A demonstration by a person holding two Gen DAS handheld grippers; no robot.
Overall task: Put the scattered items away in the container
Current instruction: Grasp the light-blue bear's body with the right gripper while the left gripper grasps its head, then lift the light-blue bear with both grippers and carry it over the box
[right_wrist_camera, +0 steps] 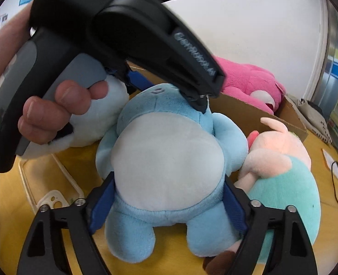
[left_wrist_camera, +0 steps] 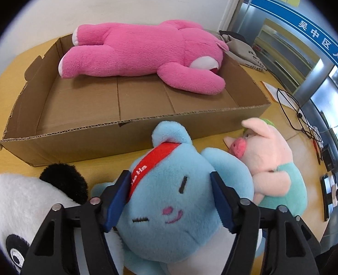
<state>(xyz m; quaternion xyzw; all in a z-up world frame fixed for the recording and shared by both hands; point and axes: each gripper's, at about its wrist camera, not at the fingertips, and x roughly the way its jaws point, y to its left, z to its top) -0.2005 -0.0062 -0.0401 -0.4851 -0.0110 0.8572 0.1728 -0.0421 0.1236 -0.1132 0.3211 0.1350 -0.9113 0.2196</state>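
Observation:
A blue plush bear (left_wrist_camera: 175,197) with a red headband lies on the yellow table in front of a cardboard box (left_wrist_camera: 132,128). My left gripper (left_wrist_camera: 169,194) is shut on its head, blue pads pressed into both sides. My right gripper (right_wrist_camera: 169,201) is shut on its white belly and lower body (right_wrist_camera: 166,160). A pink plush bear (left_wrist_camera: 143,50) lies inside the box and shows in the right wrist view (right_wrist_camera: 249,82). A panda plush (left_wrist_camera: 24,208) lies at the left, a pink pig plush (left_wrist_camera: 272,162) in a teal outfit at the right (right_wrist_camera: 283,160).
The left gripper's black handle and the hand holding it (right_wrist_camera: 63,105) fill the upper left of the right wrist view. A clear phone case (right_wrist_camera: 52,183) lies on the table. A black cable (left_wrist_camera: 297,112), papers and a bag (left_wrist_camera: 240,45) lie right of the box.

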